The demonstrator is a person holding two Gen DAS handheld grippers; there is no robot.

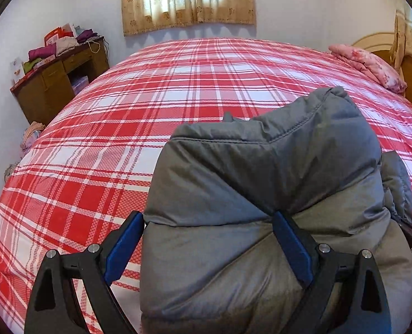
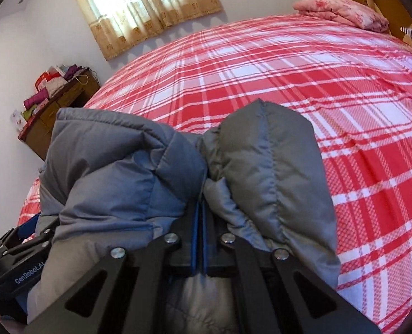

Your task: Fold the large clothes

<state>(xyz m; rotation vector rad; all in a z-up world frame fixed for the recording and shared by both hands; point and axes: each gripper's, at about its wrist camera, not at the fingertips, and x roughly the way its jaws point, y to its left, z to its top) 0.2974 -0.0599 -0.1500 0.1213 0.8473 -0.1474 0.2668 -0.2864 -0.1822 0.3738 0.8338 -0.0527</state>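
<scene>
Two tongs hold one grey jacket (image 1: 261, 183): left tongs (image 1: 208, 250) spread around it, right tongs (image 2: 199, 236) pinching it.

The right gripper (image 2: 199, 211) pinches a bunched grey jacket (image 2: 261, 167), its blue pads nearly together, above the near edge of the plaid bed (image 2: 331, 83). A pink quilt (image 2: 342, 14) lies at the far right corner.

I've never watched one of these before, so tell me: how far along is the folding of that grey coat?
Partly done, it seems. The grey puffer jacket is already bunched into a thick bundle over the plaid bed. In hand: the right gripper is shut on its fabric, while the left gripper straddles a padded fold, pads wide apart. Left: laying it flat as a neat stack; it isn't resting tidily yet.
</scene>
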